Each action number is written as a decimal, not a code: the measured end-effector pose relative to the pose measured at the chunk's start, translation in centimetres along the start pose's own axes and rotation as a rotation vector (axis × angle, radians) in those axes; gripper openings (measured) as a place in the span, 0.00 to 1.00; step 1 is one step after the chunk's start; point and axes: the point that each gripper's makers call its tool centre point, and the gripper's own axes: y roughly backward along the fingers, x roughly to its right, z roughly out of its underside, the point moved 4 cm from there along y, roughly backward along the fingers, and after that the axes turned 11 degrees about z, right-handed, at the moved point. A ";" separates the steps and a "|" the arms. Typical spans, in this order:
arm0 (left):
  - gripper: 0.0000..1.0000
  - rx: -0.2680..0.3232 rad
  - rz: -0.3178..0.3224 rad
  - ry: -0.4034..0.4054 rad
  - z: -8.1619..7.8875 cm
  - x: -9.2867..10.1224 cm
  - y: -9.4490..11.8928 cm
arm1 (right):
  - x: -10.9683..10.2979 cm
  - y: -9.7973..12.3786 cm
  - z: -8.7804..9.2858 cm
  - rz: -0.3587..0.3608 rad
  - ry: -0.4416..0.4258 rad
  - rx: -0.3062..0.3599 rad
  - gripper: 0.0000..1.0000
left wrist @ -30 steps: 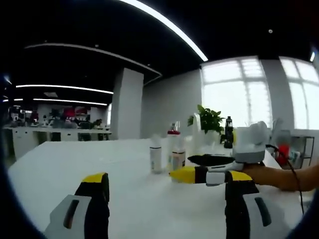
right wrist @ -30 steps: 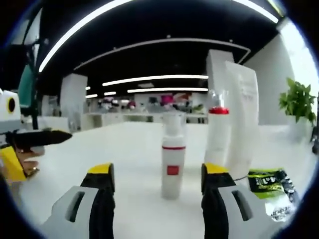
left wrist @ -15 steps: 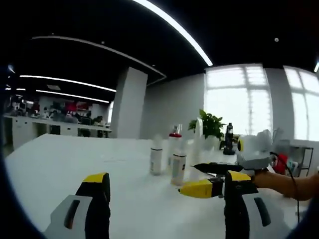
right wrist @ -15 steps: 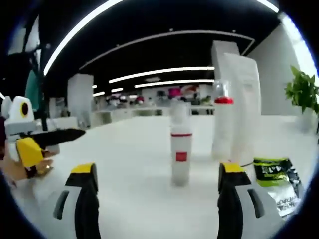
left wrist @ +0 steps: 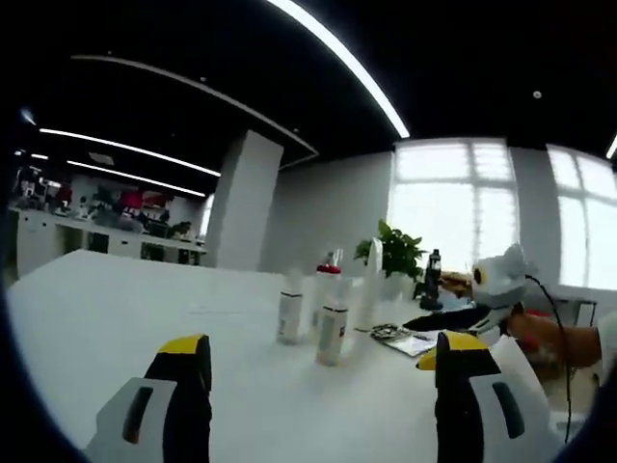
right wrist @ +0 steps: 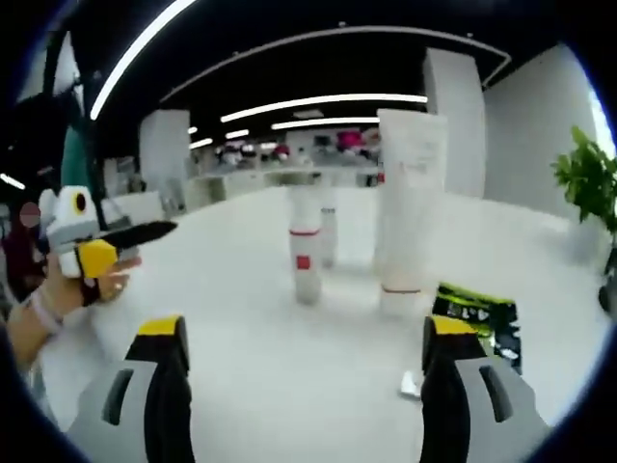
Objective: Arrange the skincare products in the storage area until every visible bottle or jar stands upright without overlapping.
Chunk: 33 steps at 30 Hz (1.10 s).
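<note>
On the white table [left wrist: 145, 318] several skincare items stand upright and close together. In the left gripper view I see a small white bottle [left wrist: 288, 308], a second one [left wrist: 332, 325], a red-capped bottle [left wrist: 326, 285] and a tall white tube [left wrist: 369, 285]. My left gripper [left wrist: 323, 365] is open, short of them and holding nothing. In the right gripper view a white bottle with a red band [right wrist: 306, 255] stands beside the tall tube [right wrist: 409, 207], with another bottle [right wrist: 329, 237] behind. My right gripper [right wrist: 308, 352] is open and well back from them.
A green and black sachet [right wrist: 476, 316] lies flat right of the tube, also seen as the sachet [left wrist: 403, 338]. The right gripper [left wrist: 479, 297] shows at the right, the left gripper [right wrist: 96, 246] at the left in a hand [right wrist: 58, 301]. A potted plant [left wrist: 397, 253] stands behind.
The right gripper has pulled back from the bottles, which now look smaller and farther in its view. In the left gripper view it has moved right, away from the group.
</note>
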 end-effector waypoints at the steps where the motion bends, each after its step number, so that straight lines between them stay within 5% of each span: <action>1: 1.00 0.002 0.001 -0.002 0.0 0.0 0.0 | 0.4 0.7 0.0 0.003 0.011 -0.040 1.00; 12: 1.00 -0.012 -0.010 -0.010 0.1 -0.3 0.3 | 4.4 5.7 0.7 0.121 0.253 -0.340 0.92; 14: 1.00 -0.012 -0.012 -0.007 0.2 -0.4 0.4 | 4.9 6.2 0.9 0.118 0.233 -0.393 0.91; 19: 1.00 0.017 -0.018 -0.039 -0.1 0.6 0.1 | 6.2 7.2 2.6 0.061 0.023 -0.589 0.90; 21: 1.00 -0.017 -0.056 -0.015 0.5 0.3 0.6 | 6.9 7.3 3.1 0.049 -0.060 -0.663 0.90; 22: 1.00 0.024 -0.025 -0.045 -0.4 -0.8 -0.3 | 7.8 7.2 3.4 0.056 -0.099 -0.710 0.90; 33: 1.00 0.035 -0.032 0.012 0.0 0.4 0.6 | 10.5 4.2 3.3 0.121 -0.080 -0.873 0.84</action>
